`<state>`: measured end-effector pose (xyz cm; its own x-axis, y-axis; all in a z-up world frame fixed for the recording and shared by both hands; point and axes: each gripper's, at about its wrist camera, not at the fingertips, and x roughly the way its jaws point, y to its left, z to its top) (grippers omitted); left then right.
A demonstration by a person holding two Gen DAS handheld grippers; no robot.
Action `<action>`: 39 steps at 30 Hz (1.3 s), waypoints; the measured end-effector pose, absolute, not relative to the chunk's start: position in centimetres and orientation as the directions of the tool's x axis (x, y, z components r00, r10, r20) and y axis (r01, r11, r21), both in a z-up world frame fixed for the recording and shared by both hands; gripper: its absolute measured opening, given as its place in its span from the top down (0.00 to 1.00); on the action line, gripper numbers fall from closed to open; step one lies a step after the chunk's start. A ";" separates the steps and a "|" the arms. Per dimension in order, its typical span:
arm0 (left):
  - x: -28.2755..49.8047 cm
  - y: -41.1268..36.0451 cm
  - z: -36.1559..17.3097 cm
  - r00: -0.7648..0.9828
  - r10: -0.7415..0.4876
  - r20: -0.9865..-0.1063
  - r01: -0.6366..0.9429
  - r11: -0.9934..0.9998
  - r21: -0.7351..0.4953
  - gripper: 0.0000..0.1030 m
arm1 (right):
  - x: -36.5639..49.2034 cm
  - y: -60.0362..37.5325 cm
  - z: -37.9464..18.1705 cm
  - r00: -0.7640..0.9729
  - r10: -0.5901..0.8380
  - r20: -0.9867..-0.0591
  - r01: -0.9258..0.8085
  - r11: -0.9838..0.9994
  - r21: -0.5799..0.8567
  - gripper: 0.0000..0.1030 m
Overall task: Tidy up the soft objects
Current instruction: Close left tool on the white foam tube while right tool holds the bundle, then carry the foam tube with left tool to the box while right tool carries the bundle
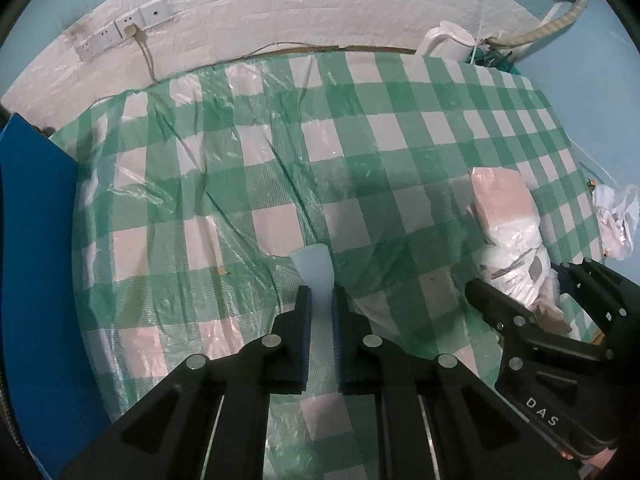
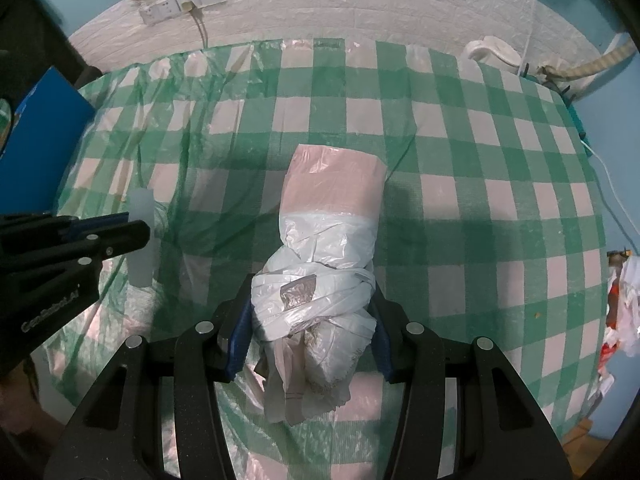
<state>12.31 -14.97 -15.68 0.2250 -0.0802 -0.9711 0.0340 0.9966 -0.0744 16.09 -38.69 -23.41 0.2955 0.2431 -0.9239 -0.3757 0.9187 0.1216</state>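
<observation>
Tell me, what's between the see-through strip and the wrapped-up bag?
Only bare checkered tablecloth lies between the translucent strip and the wrapped bundle, clearest in the right wrist view.

A green-and-white checked cloth (image 2: 460,184) under clear plastic covers the desk. Behind it runs a white brick-pattern wall (image 1: 320,4) with sockets (image 1: 120,30) and a hanging cord (image 1: 147,56). A blue box (image 1: 36,216) stands at the left edge, a white jug (image 1: 450,40) at the far right corner.
</observation>
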 end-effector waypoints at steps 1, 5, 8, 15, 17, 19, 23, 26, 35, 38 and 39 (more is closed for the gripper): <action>12.2 -15.0 -15.4 0.230 -0.078 -0.970 0.037 0.997 -0.072 0.91 | 16.1 -38.8 -23.3 0.298 0.244 -0.923 -0.376 0.919 0.121 0.52; 12.0 -14.9 -14.5 0.257 -0.061 -0.964 0.051 0.997 -0.050 0.91 | 15.8 -38.9 -22.6 0.312 0.243 -0.918 -0.372 0.921 0.118 0.52; 11.5 -14.3 -13.7 0.275 -0.051 -0.960 0.058 0.998 -0.036 0.91 | 15.5 -39.0 -22.0 0.322 0.243 -0.915 -0.369 0.922 0.116 0.52; 11.2 -14.3 -12.7 0.315 -0.016 -0.949 0.068 0.998 0.006 0.91 | 15.2 -39.0 -19.9 0.354 0.254 -0.900 -0.369 0.922 0.115 0.52; 11.2 -14.3 -12.3 0.334 0.001 -0.943 0.073 0.997 0.027 0.91 | 15.0 -39.0 -19.4 0.361 0.256 -0.897 -0.372 0.921 0.114 0.52; 11.0 -14.3 -11.8 0.351 0.015 -0.936 0.076 0.996 0.045 0.91 | 14.8 -39.0 -19.0 0.368 0.258 -0.894 -0.373 0.921 0.112 0.52; 10.5 -14.1 -11.1 0.373 0.030 -0.927 0.077 0.995 0.063 0.91 | 14.4 -38.6 -18.0 0.379 0.262 -0.887 -0.378 0.919 0.110 0.52; 10.0 -13.7 -10.4 0.391 0.042 -0.920 0.078 0.994 0.079 0.91 | 14.1 -38.3 -17.4 0.386 0.267 -0.883 -0.385 0.916 0.109 0.52; 8.5 -12.1 -8.6 0.440 0.070 -0.895 0.070 0.991 0.113 0.91 | 12.9 -36.7 -15.1 0.406 0.294 -0.865 -0.426 0.899 0.106 0.52; 8.0 -11.5 -8.0 0.454 0.079 -0.888 0.066 0.990 0.122 0.91 | 12.6 -35.9 -14.4 0.412 0.304 -0.859 -0.441 0.891 0.104 0.52; 7.8 -11.3 -7.8 0.459 0.083 -0.885 0.065 0.990 0.126 0.91 | 12.4 -35.5 -14.1 0.413 0.308 -0.857 -0.450 0.887 0.102 0.52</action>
